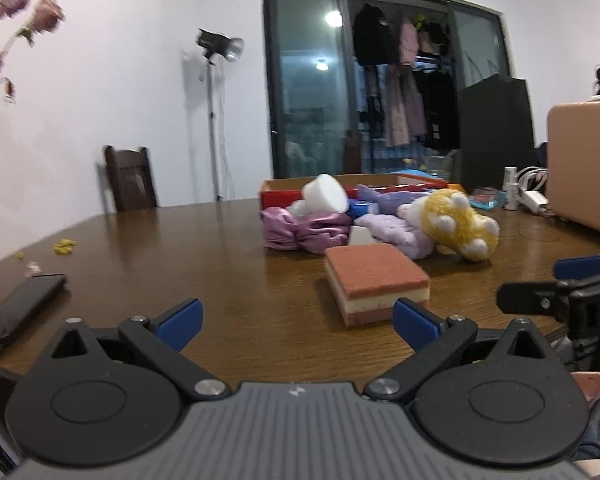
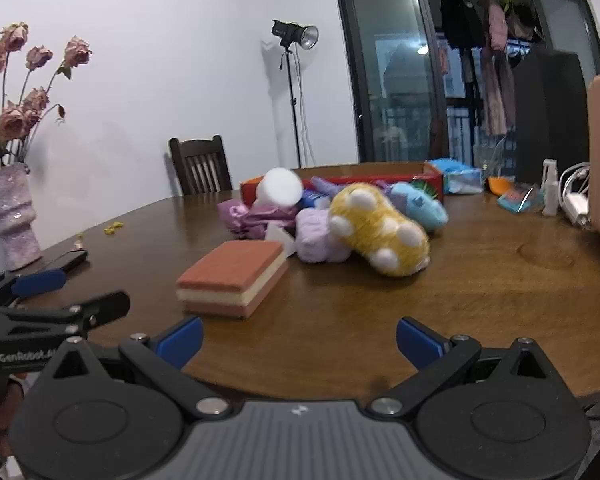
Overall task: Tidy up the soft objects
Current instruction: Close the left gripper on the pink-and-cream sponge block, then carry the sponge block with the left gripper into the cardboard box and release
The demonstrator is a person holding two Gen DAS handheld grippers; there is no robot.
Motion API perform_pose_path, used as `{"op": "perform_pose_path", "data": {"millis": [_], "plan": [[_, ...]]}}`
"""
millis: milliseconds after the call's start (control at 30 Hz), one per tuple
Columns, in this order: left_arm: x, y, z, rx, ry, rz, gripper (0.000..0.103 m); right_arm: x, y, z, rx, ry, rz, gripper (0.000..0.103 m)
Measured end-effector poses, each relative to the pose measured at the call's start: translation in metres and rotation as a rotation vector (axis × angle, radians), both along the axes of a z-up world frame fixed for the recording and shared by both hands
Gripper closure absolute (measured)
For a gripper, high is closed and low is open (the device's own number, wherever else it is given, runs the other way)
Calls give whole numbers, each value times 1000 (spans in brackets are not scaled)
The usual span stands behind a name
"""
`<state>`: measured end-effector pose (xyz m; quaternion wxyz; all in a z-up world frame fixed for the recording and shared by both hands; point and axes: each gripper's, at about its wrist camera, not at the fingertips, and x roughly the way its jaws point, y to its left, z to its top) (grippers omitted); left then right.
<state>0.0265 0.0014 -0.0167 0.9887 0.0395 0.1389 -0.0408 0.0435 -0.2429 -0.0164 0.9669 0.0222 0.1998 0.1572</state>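
A brown-and-cream layered sponge lies on the wooden table nearest me. Behind it is a heap: a yellow plush paw, a lilac plush piece, shiny purple fabric, a white foam cylinder and a blue plush. My left gripper is open and empty, just short of the sponge. My right gripper is open and empty at the table's front edge.
A red shallow box stands behind the heap. A black phone lies at the left, by a vase of dried roses. A tan box, cables and a small bottle are at the right. A chair stands beyond.
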Motion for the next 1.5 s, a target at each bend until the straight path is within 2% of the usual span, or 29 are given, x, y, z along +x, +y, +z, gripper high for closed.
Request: {"op": "perform_pose_path", "data": {"millis": [67, 133, 233, 333, 400, 500, 600, 667, 700, 767, 833, 900, 967, 1067, 1200, 1300, 1367, 1433, 1500], "plan": [[12, 2, 3, -25, 6, -19, 0, 9, 1, 4, 12, 4, 6, 7], [26, 3, 6, -47, 6, 3, 1, 24, 4, 4, 15, 30, 30, 22], [53, 11, 15, -94, 25, 47, 17, 48, 12, 2, 40, 78, 82, 42], [75, 26, 30, -133, -8, 83, 20, 62, 33, 3, 29, 76, 164, 42], [90, 31, 36, -118, -22, 96, 20, 68, 47, 2, -3, 69, 218, 44], [110, 32, 39, -84, -1, 69, 20, 77, 54, -3, -84, 109, 211, 60], [122, 31, 39, -90, 19, 13, 20, 84, 15, -3, -64, 126, 8, 59], [134, 28, 38, -120, 64, -34, 20, 86, -10, 1, -28, 121, -114, 57], [142, 23, 37, -140, 97, -76, 20, 85, -15, 2, 3, 118, -117, 57], [159, 14, 35, -187, 157, -167, 24, 79, -14, 5, 106, 127, -22, 57], [172, 7, 31, -215, 224, -232, 41, 73, 1, 2, 176, 156, 104, 58], [182, 3, 25, -240, 301, -270, 62, 72, 16, -3, 206, 178, 164, 58], [180, 3, 19, -262, 349, -263, 68, 76, 24, -7, 218, 189, 178, 58], [153, 7, 15, -280, 346, -255, 69, 80, 23, -10, 226, 189, 146, 56], [113, 13, 15, -390, 394, -292, 67, 84, 0, -8, 277, 181, 66, 56], [97, 11, 19, -379, 356, -279, 57, 82, -14, -5, 278, 171, 27, 56], [101, 10, 21, -369, 339, -259, 50, 83, -16, -5, 263, 173, 20, 56], [106, 9, 20, -365, 325, -236, 49, 84, -15, -6, 254, 185, 22, 56], [114, 7, 15, -358, 345, -227, 50, 84, -16, -8, 266, 197, 29, 56]]}}
